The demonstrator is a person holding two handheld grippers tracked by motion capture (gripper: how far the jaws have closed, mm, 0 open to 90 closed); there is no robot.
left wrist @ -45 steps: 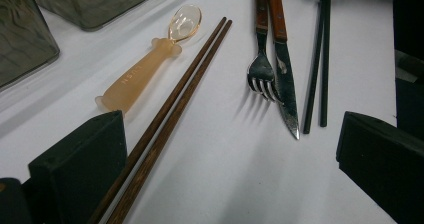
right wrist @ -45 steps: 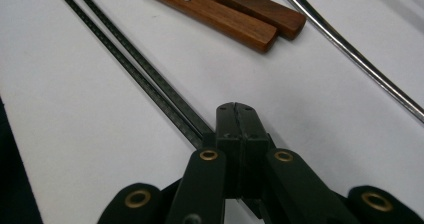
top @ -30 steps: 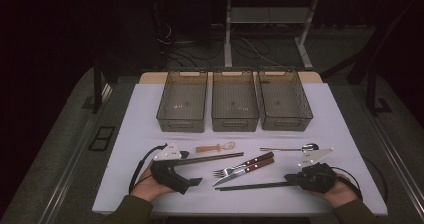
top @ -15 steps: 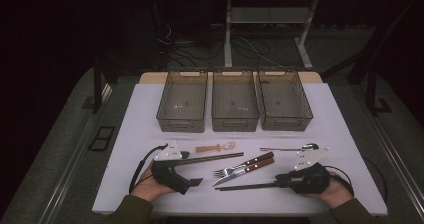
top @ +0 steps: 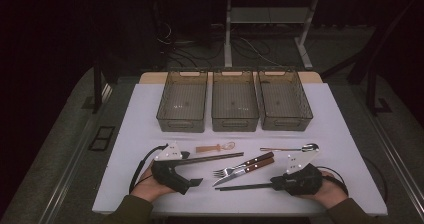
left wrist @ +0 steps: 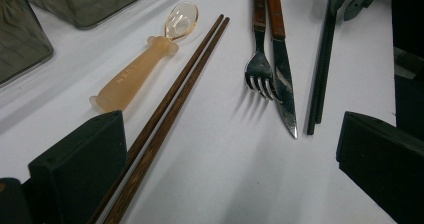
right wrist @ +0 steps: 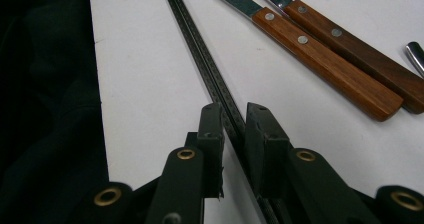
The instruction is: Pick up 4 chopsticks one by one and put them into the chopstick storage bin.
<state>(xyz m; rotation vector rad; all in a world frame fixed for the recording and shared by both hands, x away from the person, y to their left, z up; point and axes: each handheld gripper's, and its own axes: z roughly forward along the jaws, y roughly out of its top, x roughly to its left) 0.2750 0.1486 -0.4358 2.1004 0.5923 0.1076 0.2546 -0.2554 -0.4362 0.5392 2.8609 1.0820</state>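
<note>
Black chopsticks point(right wrist: 205, 64) lie on the white counter point(top: 350, 134), running between the two jaws of the right hand-held gripper point(right wrist: 234, 129). Its jaws have just been opening and stand slightly apart on either side of the pair, pads not pressing it. Beside them lie a fork point(top: 227, 171) and knife point(top: 245, 168). The left hand-held gripper point(left wrist: 225, 184) is open, with brown chopsticks point(left wrist: 170, 109) running beside its left jaw.

I'm working in a lab-like test room: a white-covered surface point(top: 150, 114) set up as a staged bench, loose black cables point(top: 175, 44) trailing across grey floor point(top: 60, 129), metal-legged stand point(top: 265, 29) behind.
</note>
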